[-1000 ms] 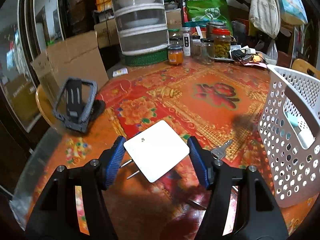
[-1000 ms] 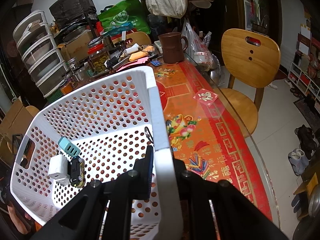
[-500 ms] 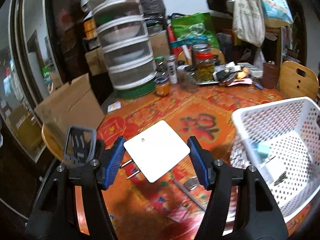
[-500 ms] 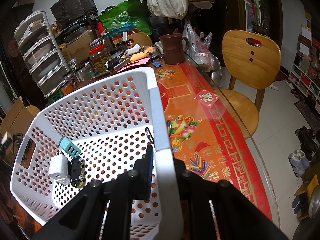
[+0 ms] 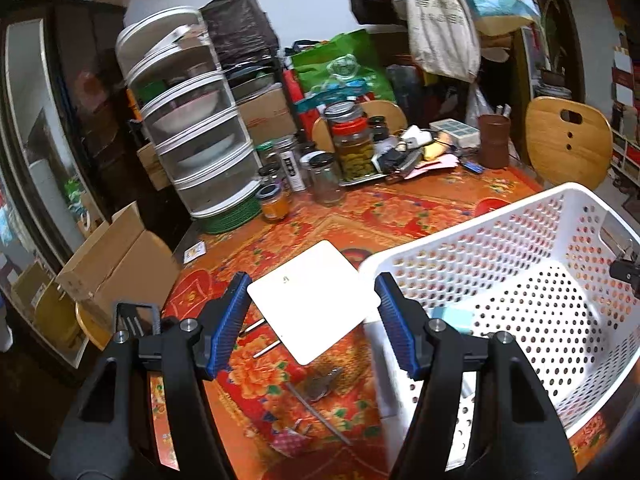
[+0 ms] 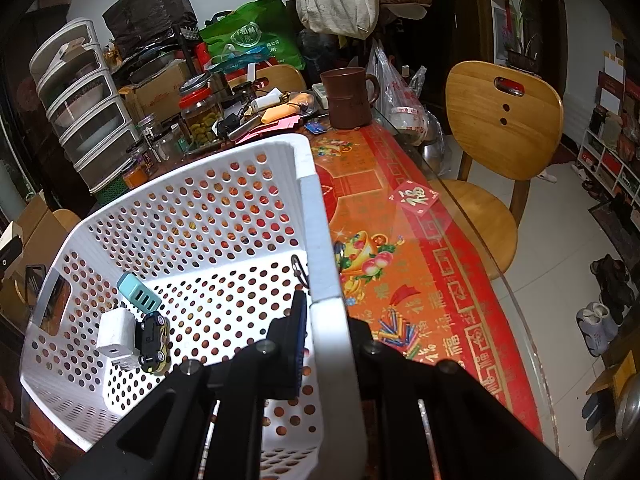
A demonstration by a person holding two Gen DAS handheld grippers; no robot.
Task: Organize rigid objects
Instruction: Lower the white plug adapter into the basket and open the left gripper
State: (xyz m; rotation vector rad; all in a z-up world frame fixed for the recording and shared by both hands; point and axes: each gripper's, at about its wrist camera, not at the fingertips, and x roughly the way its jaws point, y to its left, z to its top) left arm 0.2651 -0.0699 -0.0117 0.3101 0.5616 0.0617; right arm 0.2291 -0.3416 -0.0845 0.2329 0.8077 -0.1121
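Note:
My left gripper is shut on a flat white square plug adapter with two metal prongs, held in the air just left of the white perforated basket. My right gripper is shut on the basket's right rim, one finger inside and one outside. In the basket lie a teal charger, a white charger and a small yellow toy car. A key lies on the red patterned tablecloth below the adapter.
Jars, a stacked clear food cover and clutter fill the table's far side. A brown mug stands behind the basket. A cardboard box and a phone stand are at the left. A wooden chair stands right.
My left gripper has risen with the white adapter and swung right, up to the basket's left rim. The right gripper keeps its hold on the basket rim.

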